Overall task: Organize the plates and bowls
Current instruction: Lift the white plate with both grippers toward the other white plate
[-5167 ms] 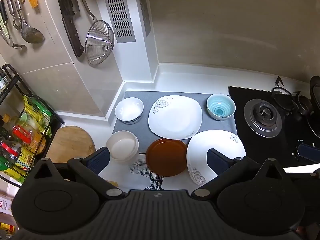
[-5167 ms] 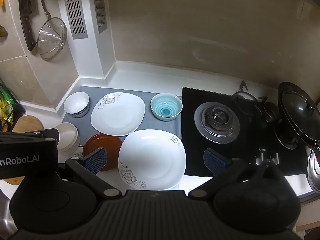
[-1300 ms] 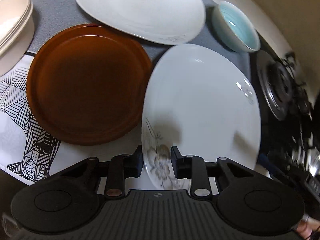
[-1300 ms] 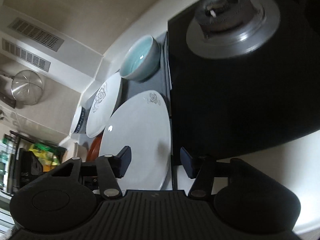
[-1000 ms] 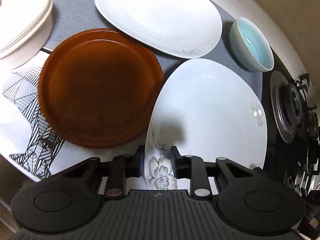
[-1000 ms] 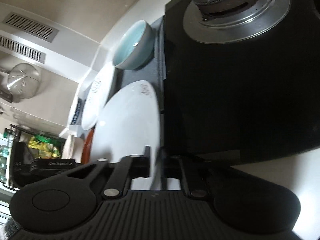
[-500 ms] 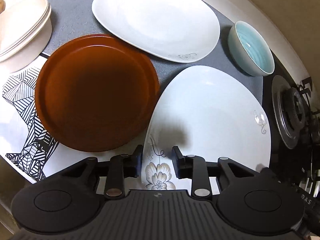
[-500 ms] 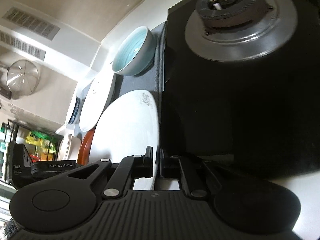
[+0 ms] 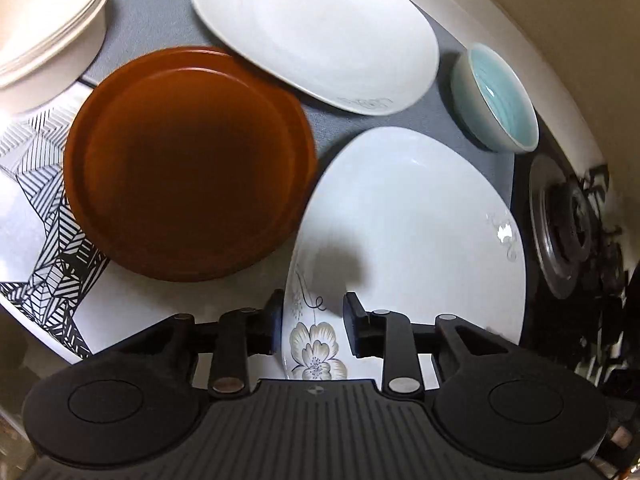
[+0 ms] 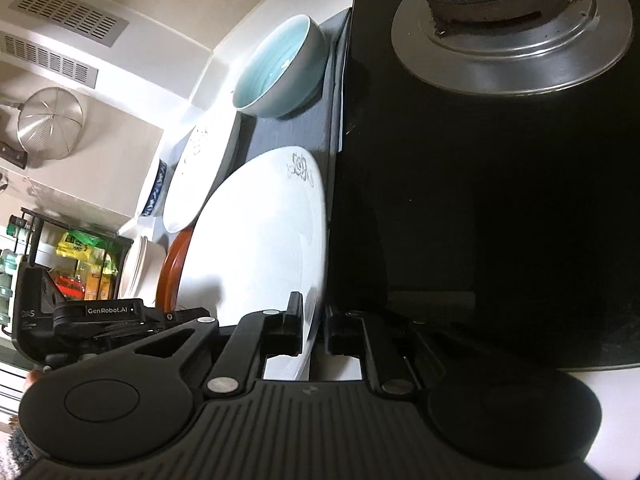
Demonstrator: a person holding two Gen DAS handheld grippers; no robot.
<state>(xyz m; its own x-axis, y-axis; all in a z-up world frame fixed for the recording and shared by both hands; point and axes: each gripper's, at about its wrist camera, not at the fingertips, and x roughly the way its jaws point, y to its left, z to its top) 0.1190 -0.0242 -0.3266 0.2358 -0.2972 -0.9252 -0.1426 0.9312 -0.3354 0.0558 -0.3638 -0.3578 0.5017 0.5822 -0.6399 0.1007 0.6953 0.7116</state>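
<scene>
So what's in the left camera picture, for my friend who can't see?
The left claw pinches the near edge of a white flowered plate, one finger above it and one below. Beside it sits a brown plate, with another white plate, a blue bowl and stacked cream bowls behind.

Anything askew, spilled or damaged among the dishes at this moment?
No spill or damage shows. One oddity: the near white plate is pinched by both grippers, the left gripper at its flowered edge and the right gripper at the stove-side edge. It stands close against the brown plate; whether they touch is unclear.
</scene>
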